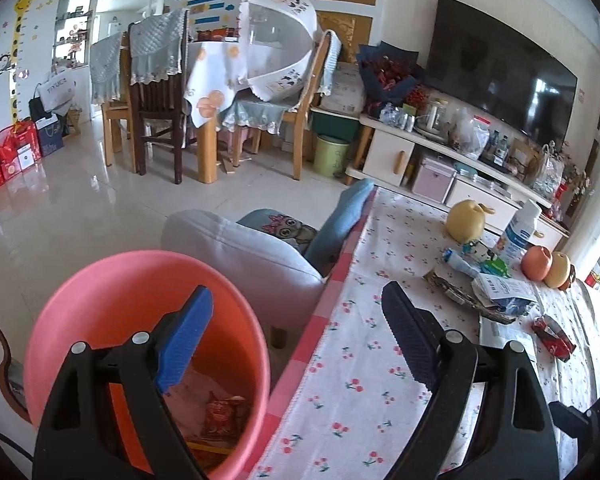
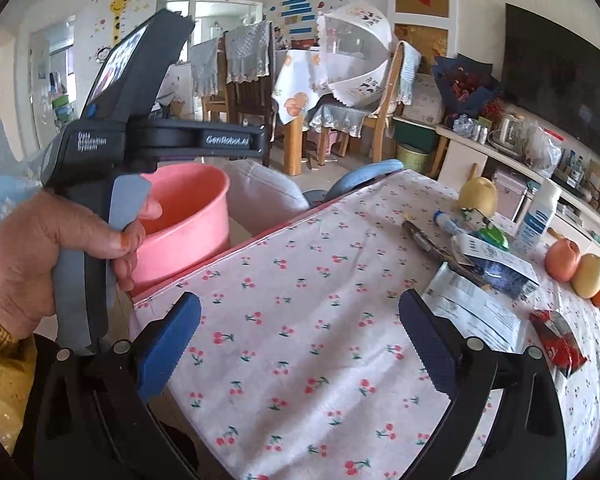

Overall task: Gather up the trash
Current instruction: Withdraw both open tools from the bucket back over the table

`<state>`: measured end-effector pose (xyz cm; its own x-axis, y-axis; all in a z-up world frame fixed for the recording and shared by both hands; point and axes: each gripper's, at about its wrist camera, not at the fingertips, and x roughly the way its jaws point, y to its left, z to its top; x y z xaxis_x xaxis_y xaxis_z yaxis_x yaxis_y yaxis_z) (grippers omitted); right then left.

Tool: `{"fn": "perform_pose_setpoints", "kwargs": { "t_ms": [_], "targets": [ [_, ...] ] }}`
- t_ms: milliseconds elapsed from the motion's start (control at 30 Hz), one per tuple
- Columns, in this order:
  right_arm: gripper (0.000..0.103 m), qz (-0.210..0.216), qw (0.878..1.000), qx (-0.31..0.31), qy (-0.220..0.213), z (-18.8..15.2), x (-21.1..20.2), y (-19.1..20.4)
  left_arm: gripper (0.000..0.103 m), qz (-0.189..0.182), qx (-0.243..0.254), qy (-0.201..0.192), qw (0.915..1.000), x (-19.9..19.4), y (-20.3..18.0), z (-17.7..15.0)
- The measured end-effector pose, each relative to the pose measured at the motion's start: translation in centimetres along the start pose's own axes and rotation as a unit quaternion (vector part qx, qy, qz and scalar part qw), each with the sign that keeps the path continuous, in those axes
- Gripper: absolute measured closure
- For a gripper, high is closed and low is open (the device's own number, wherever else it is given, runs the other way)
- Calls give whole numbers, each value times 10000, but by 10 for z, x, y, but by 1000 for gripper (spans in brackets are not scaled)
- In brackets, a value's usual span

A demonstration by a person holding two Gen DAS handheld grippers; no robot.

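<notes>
A pink bucket (image 1: 140, 312) stands beside the table's left edge, with a crumpled wrapper (image 1: 224, 412) in its bottom. My left gripper (image 1: 296, 340) is open and empty; its left finger hangs over the bucket, its right over the cherry-print tablecloth (image 1: 360, 380). My right gripper (image 2: 300, 344) is open and empty above the cloth. To its right lie a white plastic bag (image 2: 472, 312), a red wrapper (image 2: 556, 340), a blue-and-white carton (image 2: 496, 264) and a brown strip (image 2: 424, 236). A hand (image 2: 40, 256) grips the left gripper's handle near the bucket (image 2: 188, 216).
A yellow pear (image 2: 478, 194), a white bottle (image 2: 538, 216), an apple (image 2: 562, 260) and another fruit stand at the table's far right. A grey padded stool (image 1: 252, 256) sits behind the bucket. Beyond are a dining table with chairs (image 1: 160, 92) and a TV cabinet (image 1: 420, 152).
</notes>
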<state>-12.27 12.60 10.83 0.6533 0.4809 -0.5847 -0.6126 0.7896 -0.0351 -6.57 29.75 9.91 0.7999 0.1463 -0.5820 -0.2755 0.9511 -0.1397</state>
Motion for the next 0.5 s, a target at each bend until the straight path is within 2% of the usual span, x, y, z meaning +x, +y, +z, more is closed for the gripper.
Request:
{"fn": "perform_pose_setpoints", "kwargs": {
  "t_ms": [200,500],
  "targets": [
    [5,-71,9998,145,-76,-4,-15,-23,16,-103,143,84,9998,5,-24,-3],
    [5,-241,9989,406,36,-15,-28,-61,16,-228,444,237,9985,15,-67,-8]
  ]
}}
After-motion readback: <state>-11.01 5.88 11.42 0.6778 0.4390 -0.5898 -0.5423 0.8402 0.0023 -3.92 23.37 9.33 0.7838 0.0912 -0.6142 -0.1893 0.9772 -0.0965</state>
